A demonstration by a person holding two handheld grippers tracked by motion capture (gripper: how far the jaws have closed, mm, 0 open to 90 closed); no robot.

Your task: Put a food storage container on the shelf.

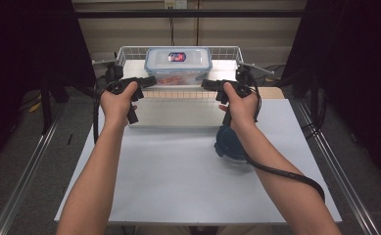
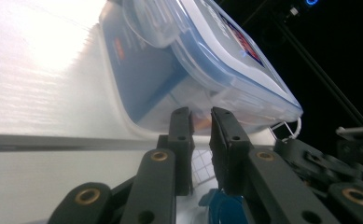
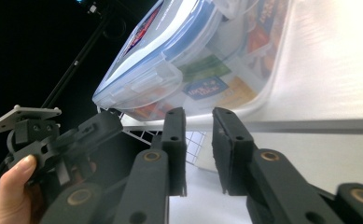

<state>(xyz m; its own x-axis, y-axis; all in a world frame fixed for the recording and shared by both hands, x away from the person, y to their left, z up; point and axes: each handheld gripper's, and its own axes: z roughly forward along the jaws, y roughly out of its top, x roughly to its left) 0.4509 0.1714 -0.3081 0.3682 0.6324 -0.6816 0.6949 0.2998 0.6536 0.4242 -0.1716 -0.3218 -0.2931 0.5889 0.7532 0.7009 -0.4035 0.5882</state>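
Left gripper (image 1: 148, 81) and right gripper (image 1: 208, 84) flank the lidded container (image 1: 178, 64), jaws slightly parted, grasping nothing. Uneven squeeze could tip it inside the wire basket (image 1: 129, 50).

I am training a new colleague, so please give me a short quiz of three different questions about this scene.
1. True or false: the clear lidded container sits in the white wire basket.
2. What lies on the table near the person's right wrist? A) a dark blue round lid B) a red cup C) a metal spoon
3. Fill in: the left gripper and the right gripper both have jaws slightly ____, holding nothing.

Key: 1 true. 2 A, the dark blue round lid. 3 apart.
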